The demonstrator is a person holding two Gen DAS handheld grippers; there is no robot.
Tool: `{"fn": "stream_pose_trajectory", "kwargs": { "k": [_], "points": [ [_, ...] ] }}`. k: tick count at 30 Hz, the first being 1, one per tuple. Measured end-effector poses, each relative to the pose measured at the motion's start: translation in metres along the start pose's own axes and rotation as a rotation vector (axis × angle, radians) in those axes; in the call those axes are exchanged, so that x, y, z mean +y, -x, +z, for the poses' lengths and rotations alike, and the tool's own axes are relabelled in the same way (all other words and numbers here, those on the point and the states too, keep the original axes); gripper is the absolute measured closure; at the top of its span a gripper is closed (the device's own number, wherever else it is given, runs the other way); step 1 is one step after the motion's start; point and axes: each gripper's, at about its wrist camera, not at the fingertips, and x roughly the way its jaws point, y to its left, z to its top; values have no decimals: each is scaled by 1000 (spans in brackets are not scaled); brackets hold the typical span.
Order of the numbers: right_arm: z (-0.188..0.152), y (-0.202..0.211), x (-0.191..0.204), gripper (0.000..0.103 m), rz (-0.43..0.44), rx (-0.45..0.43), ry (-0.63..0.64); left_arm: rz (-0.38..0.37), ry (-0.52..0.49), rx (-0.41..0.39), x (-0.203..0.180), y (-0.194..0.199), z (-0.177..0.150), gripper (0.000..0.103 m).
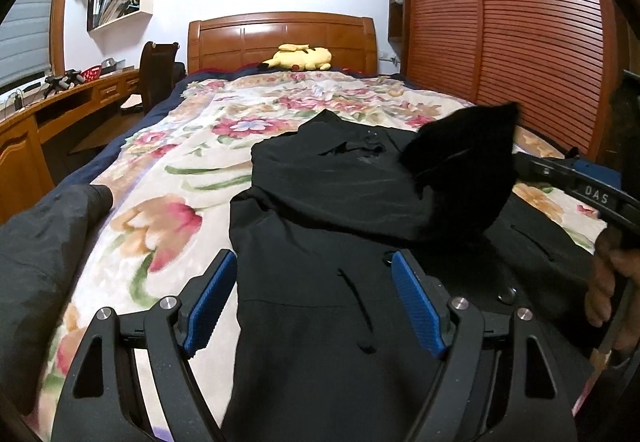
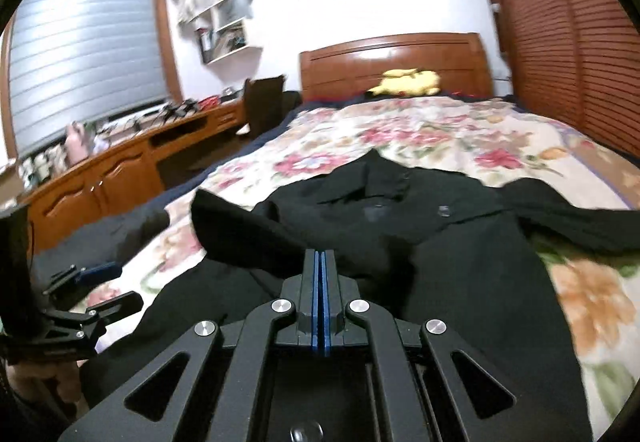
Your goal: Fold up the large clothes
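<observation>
Black coat (image 1: 328,202) is laid out on the floral blanket (image 1: 168,170), collar toward the headboard (image 1: 280,38), hem toward me. My read: barely started. One sleeve looks flipped in across the chest, the other still sprawls toward the wardrobe side in the right wrist view, and the body isn't folded at all. So most of the folding is left.

Left gripper (image 1: 316,302) hovers over the lower front with its blue pads (image 1: 212,298) spread wide, nothing between them. Right gripper (image 2: 320,282) has its jaws pressed together; from its own camera I see no cloth between the pads, but in the left view a dark flap of fabric (image 1: 464,158) hangs up right by it, so I honestly can't tell whether it's pinching that or not.

Room-wise: lots of bare blanket on the desk side and up toward the yellow plush (image 1: 298,58). Tighter on the other side, where the slatted wardrobe door (image 1: 520,42) runs right along the bed edge. Another dark garment (image 1: 44,250) sits at the near left edge of the bed, so I'd keep the fold clear of that.
</observation>
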Motion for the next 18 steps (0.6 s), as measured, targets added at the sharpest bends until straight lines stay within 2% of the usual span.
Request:
{"fn": "stream_pose_trajectory", "kwargs": {
  "k": [2,8,11,15,18],
  "points": [
    [-8,11,-3,102,-60,2,-6,-7,-2,5,-3,3,-2,23],
    [-30,28,-23,102,-169,73,-84,-23,-3,9,-11,14,-7,23],
    [-42,39,-32,102,-176,105,-131,-32,-3,6,-15,21,-9,23],
    [-45,56,-30,102,-204,130,-98,-29,-18,3,-20,29,-10,23],
    [-37,71,-21,102,-155,124,-86,-25,-33,-1,-22,35,-10,23]
  ]
}}
